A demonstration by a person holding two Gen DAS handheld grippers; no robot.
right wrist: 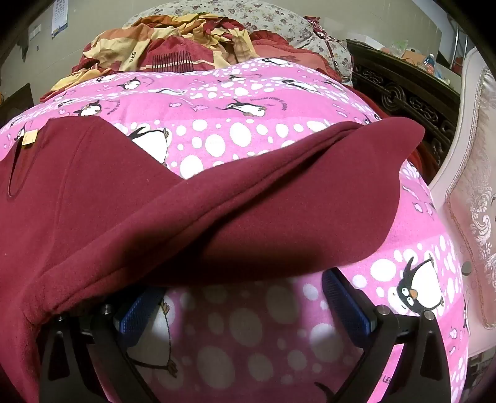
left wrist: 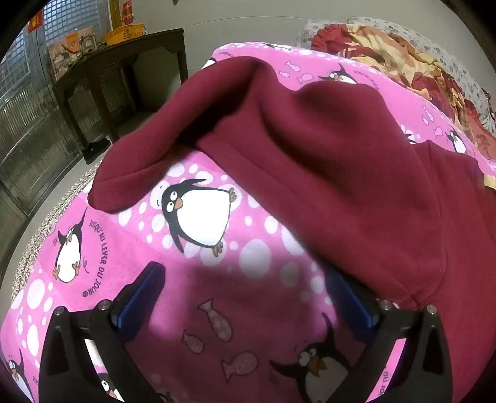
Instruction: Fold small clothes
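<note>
A maroon fleece garment (left wrist: 325,173) lies on a pink penguin-print blanket (left wrist: 198,279). In the left wrist view a sleeve runs out to the left and the body fills the right side. My left gripper (left wrist: 245,291) is open, just in front of the garment's near edge; its right finger sits against the hem. In the right wrist view the garment (right wrist: 155,210) spreads across the middle, with a small tan label near the neck at left. My right gripper (right wrist: 245,294) is open, its fingers just under the overhanging near edge of the fabric.
A heap of red and yellow bedding (right wrist: 173,52) and a floral pillow (right wrist: 254,15) lie at the bed's far end. A dark wooden table (left wrist: 124,71) with a yellow basket (left wrist: 124,32) stands left. A carved dark headboard (right wrist: 409,96) and pale upholstered chair (right wrist: 471,198) are right.
</note>
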